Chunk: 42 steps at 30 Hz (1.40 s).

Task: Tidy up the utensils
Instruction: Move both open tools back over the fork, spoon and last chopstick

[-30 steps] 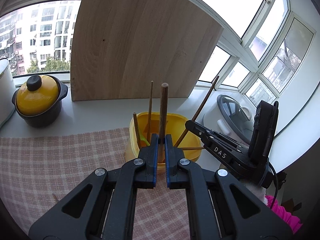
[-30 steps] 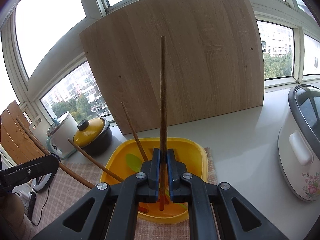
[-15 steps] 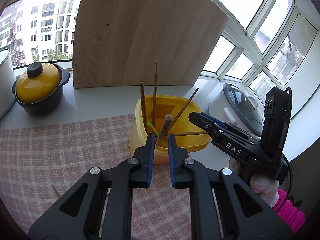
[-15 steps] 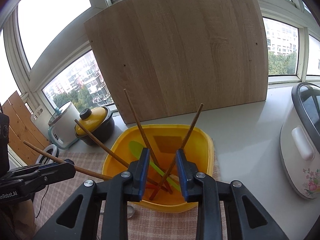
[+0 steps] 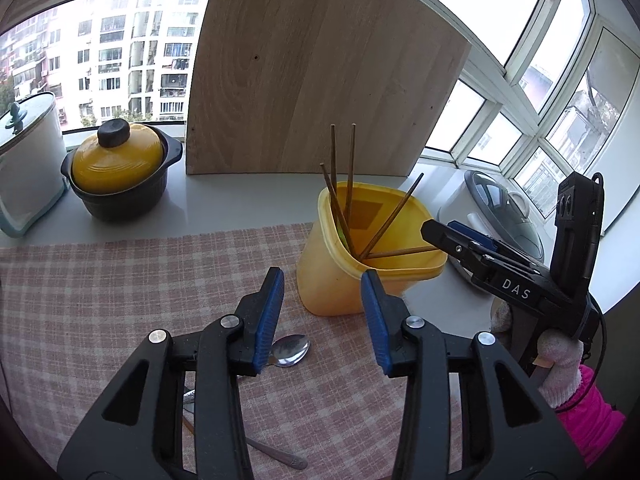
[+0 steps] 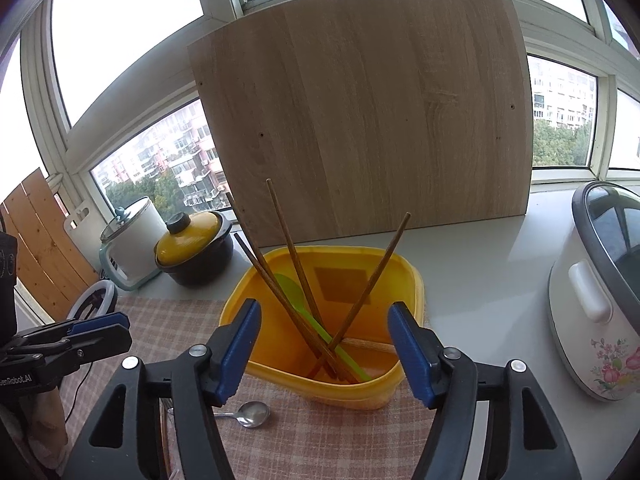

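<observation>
A wooden board point(image 6: 360, 120) leans upright against the window point(image 5: 120, 68). On the counter point(image 5: 240, 208) stand a yellow-lidded black pot point(image 5: 120, 172), a white lidded bucket point(image 5: 24, 160) and a flowered rice cooker point(image 6: 600, 300). A checked cloth point(image 5: 100, 280) covers the near part.

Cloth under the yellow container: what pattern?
Pink-and-white check cloth, clearest in the left wrist view.

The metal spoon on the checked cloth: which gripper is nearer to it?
Left. The left gripper hangs just above the spoon; the right gripper is at the yellow container, spoon to its side.
</observation>
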Tool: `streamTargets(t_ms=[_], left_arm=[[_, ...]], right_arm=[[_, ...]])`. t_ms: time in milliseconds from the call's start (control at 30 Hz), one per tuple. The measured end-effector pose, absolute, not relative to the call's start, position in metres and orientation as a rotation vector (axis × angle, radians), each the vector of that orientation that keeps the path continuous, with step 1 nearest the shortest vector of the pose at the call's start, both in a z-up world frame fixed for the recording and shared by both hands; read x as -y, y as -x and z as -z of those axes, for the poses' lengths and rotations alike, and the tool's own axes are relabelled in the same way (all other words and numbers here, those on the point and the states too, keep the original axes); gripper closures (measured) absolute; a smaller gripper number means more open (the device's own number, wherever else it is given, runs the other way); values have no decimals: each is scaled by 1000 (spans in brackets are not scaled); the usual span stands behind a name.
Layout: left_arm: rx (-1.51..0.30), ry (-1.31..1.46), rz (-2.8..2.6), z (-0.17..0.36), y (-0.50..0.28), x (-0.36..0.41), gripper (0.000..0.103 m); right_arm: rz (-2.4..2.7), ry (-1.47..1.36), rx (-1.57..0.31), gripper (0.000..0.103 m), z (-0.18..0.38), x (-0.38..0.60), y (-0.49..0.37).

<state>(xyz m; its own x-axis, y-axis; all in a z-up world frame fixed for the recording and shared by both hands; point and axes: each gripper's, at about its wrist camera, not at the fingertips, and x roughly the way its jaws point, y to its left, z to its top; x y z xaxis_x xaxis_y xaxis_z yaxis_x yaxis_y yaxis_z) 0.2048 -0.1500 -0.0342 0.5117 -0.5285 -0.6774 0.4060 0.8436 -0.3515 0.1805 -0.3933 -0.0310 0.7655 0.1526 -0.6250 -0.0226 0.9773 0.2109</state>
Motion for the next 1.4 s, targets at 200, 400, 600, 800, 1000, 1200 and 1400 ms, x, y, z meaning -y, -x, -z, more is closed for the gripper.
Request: streamTargets(t_ms=[200, 400, 600, 800, 1000, 1200, 1400], left_arm=[[-852, 131, 519, 41, -194, 132, 63], [-864, 104, 460, 55, -181, 110, 63], [-909, 115, 402, 69, -169, 83, 63], [-974, 152, 341, 87, -158, 54, 58], [-1022, 186, 303, 107, -147, 36, 54], [-1077, 217, 297, 130, -139, 33, 54], [-1106, 220, 306, 144, -139, 35, 54]], right_arm=[[-105, -171, -701, 23, 29, 384, -171], [-113, -142, -705, 12, 26, 371, -161], [-140, -125, -701, 2, 23, 360, -155], [-218, -101, -695, 0, 26, 346, -146], [-304, -80, -739, 0, 39, 330, -142], [-384, -60, -822, 5, 62, 310, -143], [-502, -54, -931, 17, 88, 292, -148]])
